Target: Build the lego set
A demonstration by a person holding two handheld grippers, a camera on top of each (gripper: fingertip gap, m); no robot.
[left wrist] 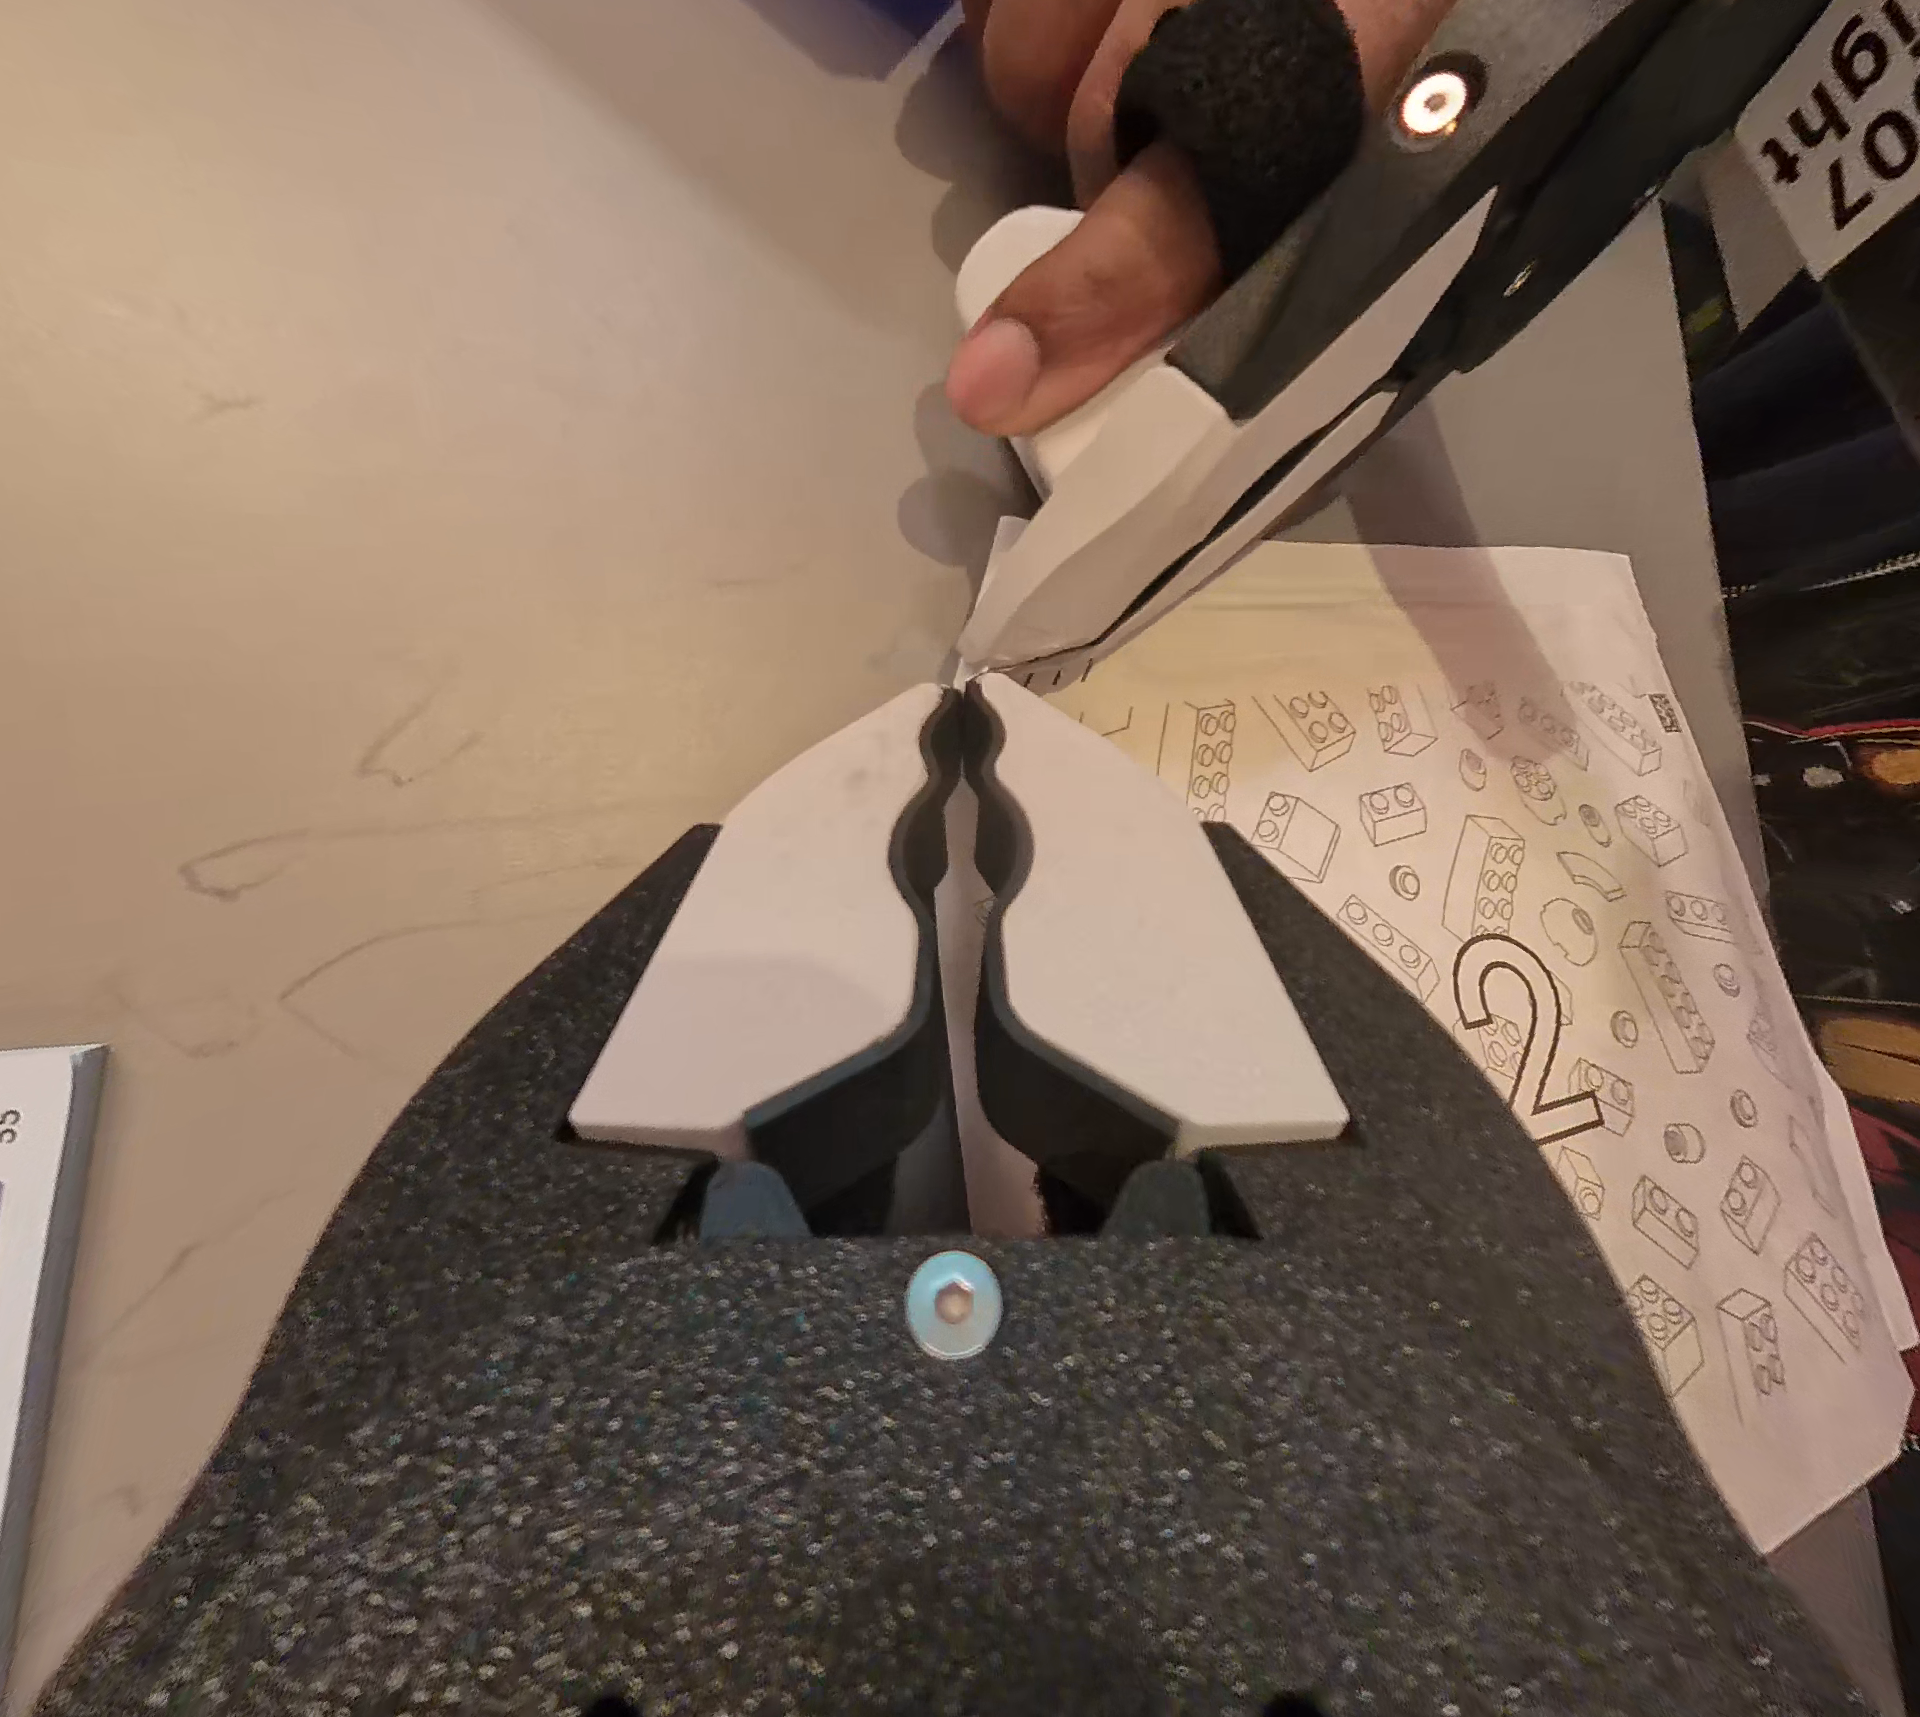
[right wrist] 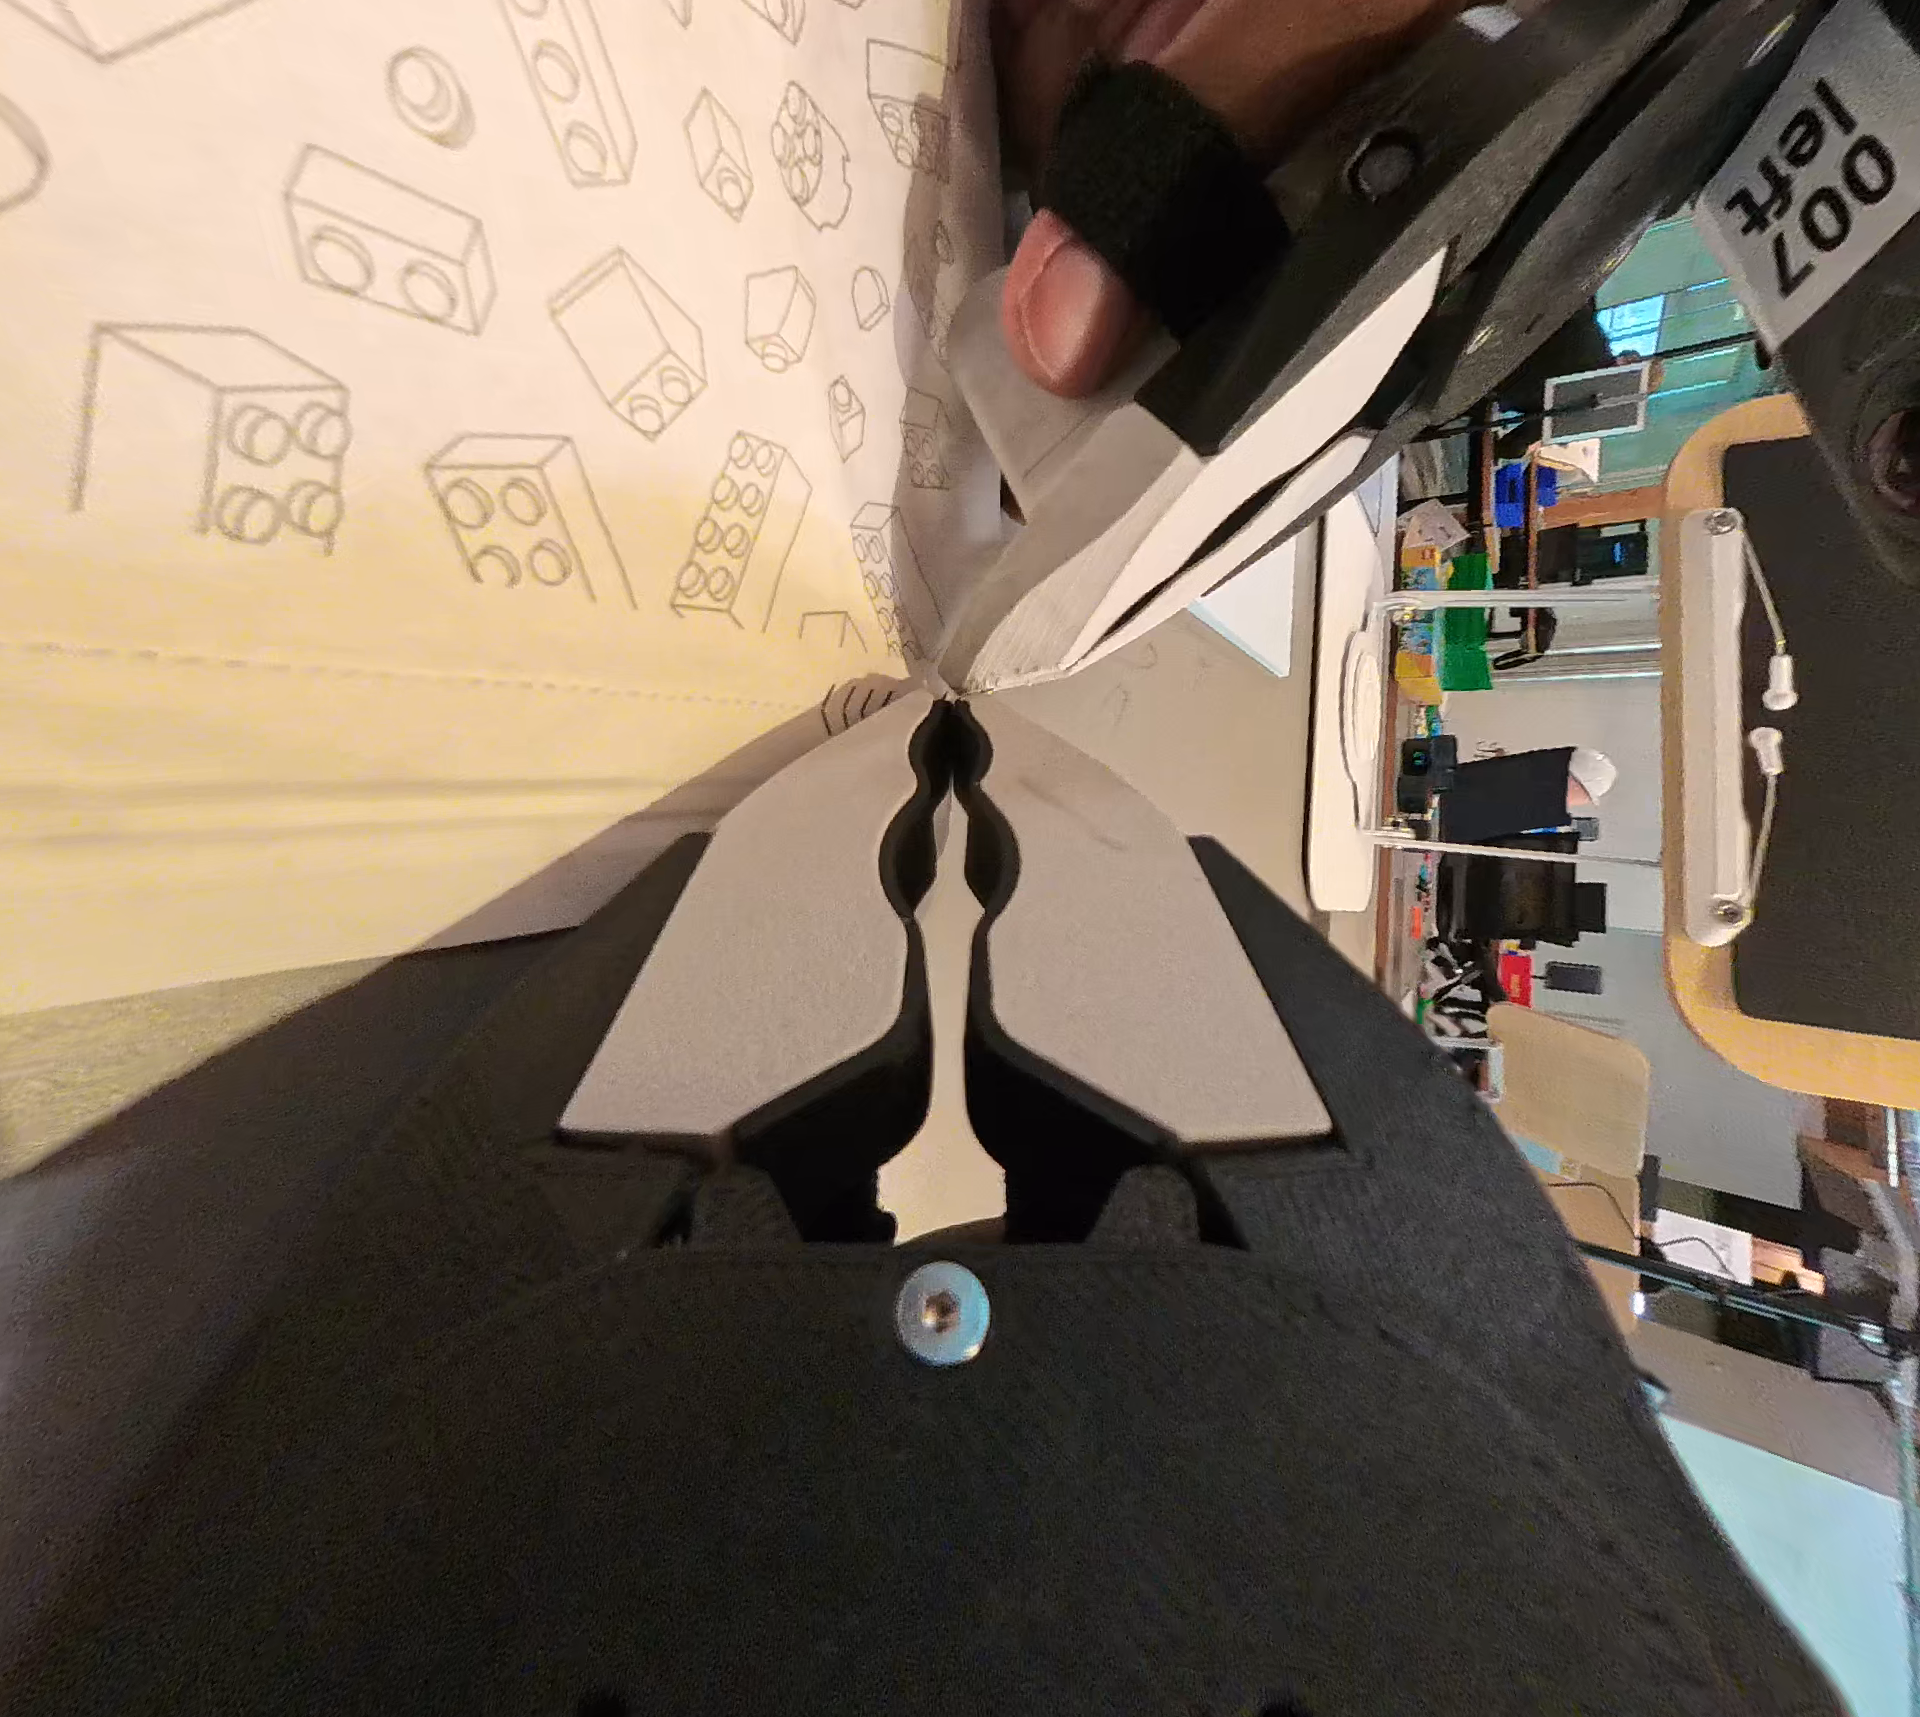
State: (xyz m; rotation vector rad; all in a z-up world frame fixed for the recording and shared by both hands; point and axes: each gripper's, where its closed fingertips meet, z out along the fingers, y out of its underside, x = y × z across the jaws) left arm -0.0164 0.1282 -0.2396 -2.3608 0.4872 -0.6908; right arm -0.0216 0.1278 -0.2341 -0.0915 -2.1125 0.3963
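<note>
Left wrist view has my left gripper (left wrist: 958, 693) closed, tips pinching the top corner of the paper bag (left wrist: 1538, 888); the bag, printed with brick outlines, trails away to my right over the beige table (left wrist: 416, 317); my right gripper (left wrist: 971, 651) comes in from upper right, also closed on that same corner, tips almost touching mine; both equally near; the actual paper edge between the pads is tiny and hard to make out; a hand (left wrist: 1091, 140) hides the far finger.
</note>
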